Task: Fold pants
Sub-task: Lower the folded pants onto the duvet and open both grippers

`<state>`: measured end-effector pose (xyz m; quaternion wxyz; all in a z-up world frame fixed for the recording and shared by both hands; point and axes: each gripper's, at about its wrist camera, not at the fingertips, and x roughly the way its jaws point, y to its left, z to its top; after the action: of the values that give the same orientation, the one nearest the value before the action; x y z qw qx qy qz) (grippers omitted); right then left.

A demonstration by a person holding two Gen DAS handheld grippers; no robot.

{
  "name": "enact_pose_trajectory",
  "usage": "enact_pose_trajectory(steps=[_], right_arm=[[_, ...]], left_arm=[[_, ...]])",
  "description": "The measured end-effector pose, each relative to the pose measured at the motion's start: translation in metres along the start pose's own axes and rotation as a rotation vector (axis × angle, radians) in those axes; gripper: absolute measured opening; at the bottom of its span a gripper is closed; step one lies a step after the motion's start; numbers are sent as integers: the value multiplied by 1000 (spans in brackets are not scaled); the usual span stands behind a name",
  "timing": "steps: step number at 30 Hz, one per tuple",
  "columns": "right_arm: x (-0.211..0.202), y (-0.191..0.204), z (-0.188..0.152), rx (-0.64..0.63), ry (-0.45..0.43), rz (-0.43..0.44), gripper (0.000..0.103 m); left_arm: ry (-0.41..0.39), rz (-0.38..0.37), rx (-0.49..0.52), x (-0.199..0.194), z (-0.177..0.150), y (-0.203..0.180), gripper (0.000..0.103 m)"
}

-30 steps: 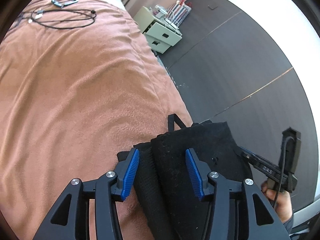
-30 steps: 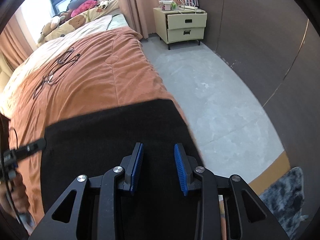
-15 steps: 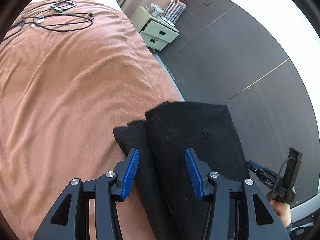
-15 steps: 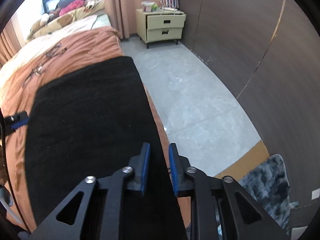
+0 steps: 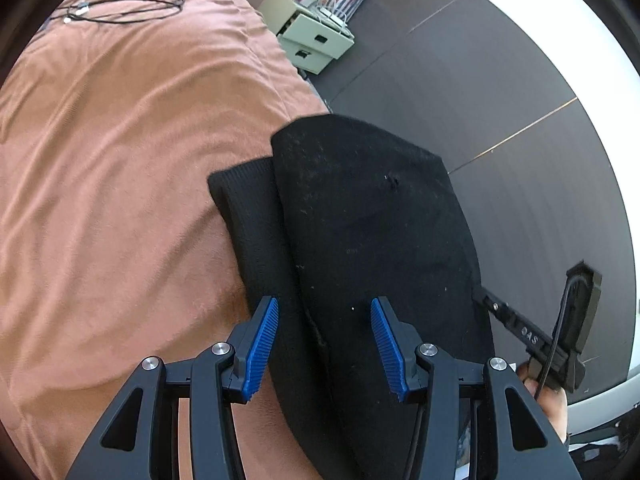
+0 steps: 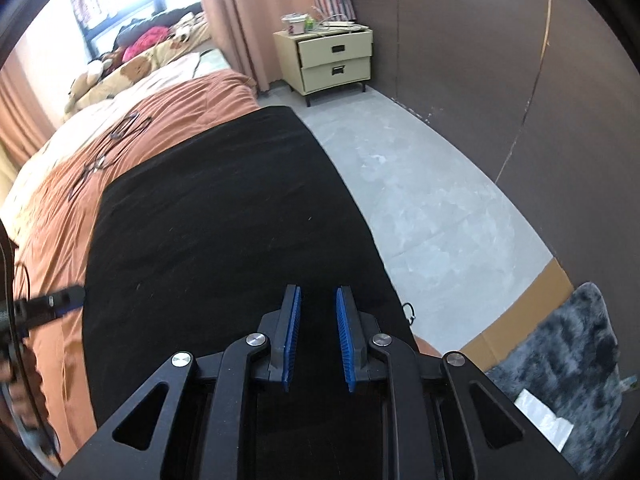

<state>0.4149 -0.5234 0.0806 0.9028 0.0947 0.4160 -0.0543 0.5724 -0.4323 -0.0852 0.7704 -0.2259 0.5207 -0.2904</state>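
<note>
The black pants [image 5: 360, 216] lie folded in layers on the brown blanket [image 5: 120, 160], along the bed's right edge. My left gripper [image 5: 324, 340] hovers over their near end, open, with the cloth lying below its blue pads and not pinched. In the right wrist view the pants [image 6: 224, 216] spread flat ahead of my right gripper [image 6: 318, 332]. Its jaws stand narrowly apart over the near right edge, with nothing seen pinched. The left wrist view shows the right gripper [image 5: 488, 298] at the pants' right side, held by a hand [image 5: 552, 400]. The left gripper [image 6: 72, 296] shows at the pants' left side.
A cream nightstand [image 6: 334, 64] with clutter on top stands by the dark wall [image 6: 480, 60]. Black cables [image 5: 124, 8] lie far up the blanket. Pillows and soft toys [image 6: 132, 68] sit at the head. Grey floor [image 6: 440, 208], cardboard [image 6: 520, 312] and a shaggy grey rug [image 6: 576, 360] lie to the right.
The right gripper's jaws have narrowed and it has shifted toward the pants' right edge. The pants now lie flatter and reach farther up the left view; the strap loop no longer shows.
</note>
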Motion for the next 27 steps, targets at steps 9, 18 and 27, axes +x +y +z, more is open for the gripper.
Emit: enact_pose_trajectory(steps=[9,18,27], right_arm=[[30,3,12,25,22,-10,16],[25,-4,19,112,-2,-28,16],[-18,10,-2,101,-21,-18,16]], left_arm=[[-10,-1,-1,20,19,-19,43],[-10,4,-22,16,21,-21,38],[-13,69,-31,-9,18,-9,39]])
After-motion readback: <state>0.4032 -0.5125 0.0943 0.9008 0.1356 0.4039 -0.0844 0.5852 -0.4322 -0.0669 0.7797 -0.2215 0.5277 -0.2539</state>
